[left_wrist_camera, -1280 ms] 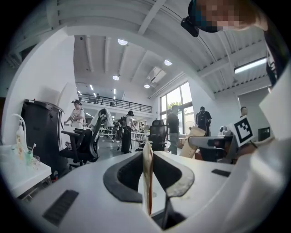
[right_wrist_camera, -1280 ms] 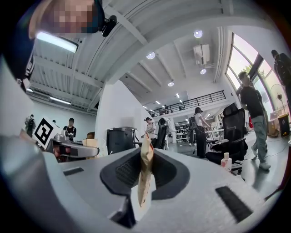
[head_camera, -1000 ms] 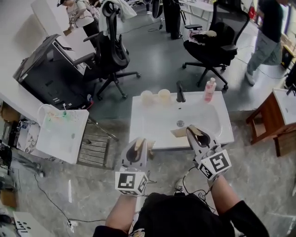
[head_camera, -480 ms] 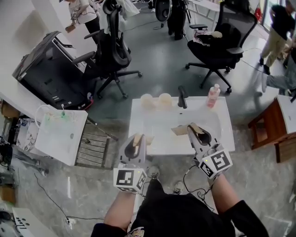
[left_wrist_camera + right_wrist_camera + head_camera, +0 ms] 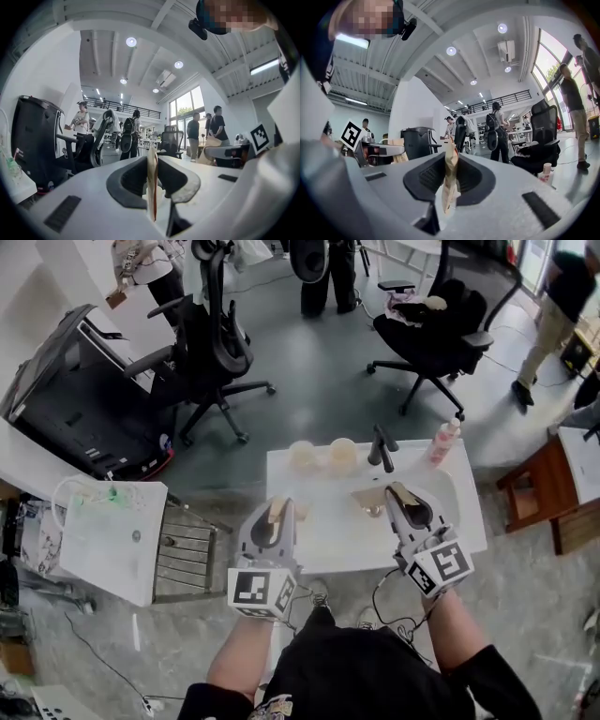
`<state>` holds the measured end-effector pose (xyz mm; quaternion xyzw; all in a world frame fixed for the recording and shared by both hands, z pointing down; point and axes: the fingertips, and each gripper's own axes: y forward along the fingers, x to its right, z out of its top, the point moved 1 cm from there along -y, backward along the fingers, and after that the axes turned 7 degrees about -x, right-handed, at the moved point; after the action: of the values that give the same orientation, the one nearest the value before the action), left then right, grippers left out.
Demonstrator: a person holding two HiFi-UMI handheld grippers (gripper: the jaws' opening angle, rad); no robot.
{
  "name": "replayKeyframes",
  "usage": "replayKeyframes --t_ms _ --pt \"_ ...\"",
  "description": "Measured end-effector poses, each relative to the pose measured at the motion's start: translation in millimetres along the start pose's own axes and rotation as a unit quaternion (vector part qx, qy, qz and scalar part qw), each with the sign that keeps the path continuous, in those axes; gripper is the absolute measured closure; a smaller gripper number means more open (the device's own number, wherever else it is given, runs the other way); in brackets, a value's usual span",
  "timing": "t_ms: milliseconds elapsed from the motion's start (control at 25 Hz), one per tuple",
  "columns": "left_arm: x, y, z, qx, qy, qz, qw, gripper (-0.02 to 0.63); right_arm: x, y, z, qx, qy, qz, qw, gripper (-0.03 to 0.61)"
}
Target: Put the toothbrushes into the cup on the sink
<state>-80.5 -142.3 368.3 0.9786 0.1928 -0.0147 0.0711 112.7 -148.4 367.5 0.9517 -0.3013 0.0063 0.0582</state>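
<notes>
A white sink stands in front of me, with two pale cups side by side at its back left beside the dark faucet. I see no toothbrush in any view. In the head view my left gripper hovers over the sink's left part and points at the cups. My right gripper hangs over the basin, just short of the faucet. On each gripper the tan pads are pressed together with nothing between them.
A pink bottle stands at the sink's back right. A small white table and a metal rack are to the left, a wooden stand to the right. Office chairs and people stand beyond the sink.
Both grippers have moved forward from the sink's front edge to over the sink, toward the cups and faucet. Their jaws look the same as before.
</notes>
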Motion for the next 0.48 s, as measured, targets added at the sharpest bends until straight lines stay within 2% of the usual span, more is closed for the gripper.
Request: replayKeyframes --t_ms 280,480 --pt "-51 44 7 0.019 -0.004 -0.025 0.9995 0.554 -1 39 -2 -0.009 0.002 -0.041 0.999 0.522" --pt "-76 71 10 0.048 -0.007 -0.032 0.9983 0.554 1 55 -8 -0.016 0.006 -0.060 0.998 0.522"
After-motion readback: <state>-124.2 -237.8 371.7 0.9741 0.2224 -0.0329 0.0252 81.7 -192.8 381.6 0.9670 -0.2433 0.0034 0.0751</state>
